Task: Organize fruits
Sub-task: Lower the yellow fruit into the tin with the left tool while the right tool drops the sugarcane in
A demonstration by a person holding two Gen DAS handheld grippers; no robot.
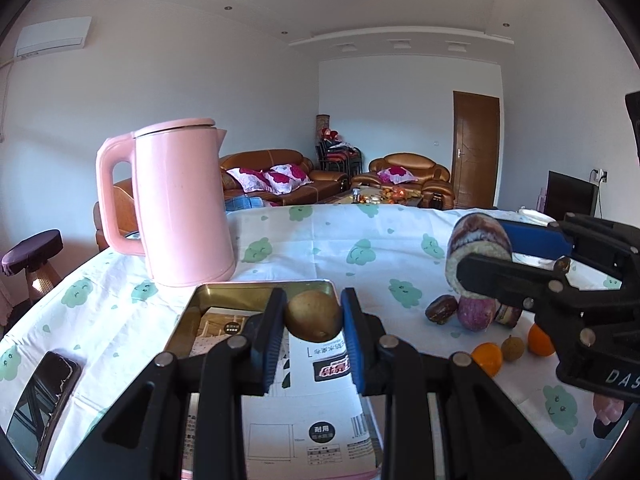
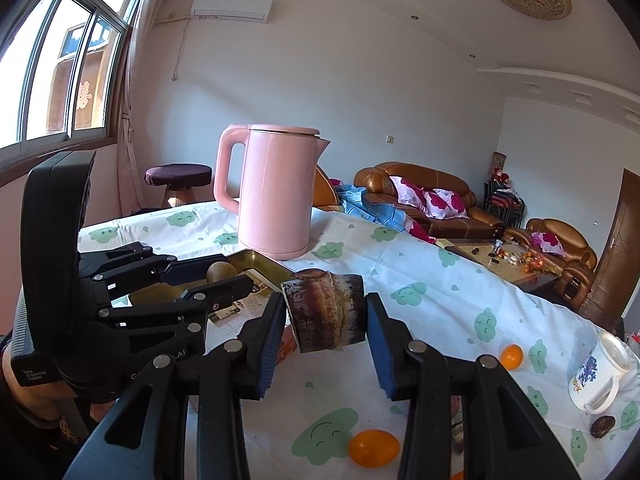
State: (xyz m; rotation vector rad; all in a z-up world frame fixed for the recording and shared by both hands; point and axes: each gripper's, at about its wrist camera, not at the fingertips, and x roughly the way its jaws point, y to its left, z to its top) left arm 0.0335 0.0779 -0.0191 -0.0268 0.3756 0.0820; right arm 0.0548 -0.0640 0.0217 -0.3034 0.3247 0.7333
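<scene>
Your left tongs are clenched on a brown kiwi, holding it over the gold tin tray that sits in front of the pink kettle on the tabletop. Your right tongs grip a purple-brown chunk of sugarcane, lifted clear of the tabletop. Small oranges lie on the cloth below, nearer its right edge.

Left gripper: matte black plastic linkage arms, round silver rivets at pivots, blue ribbed pads lining jaws. Right gripper: same black frame, silver rivets, blue pads. Seen side-on from either camera: bulky black housing, white lettering, partly legible. Bare skin of person's arm beside left housing.
</scene>
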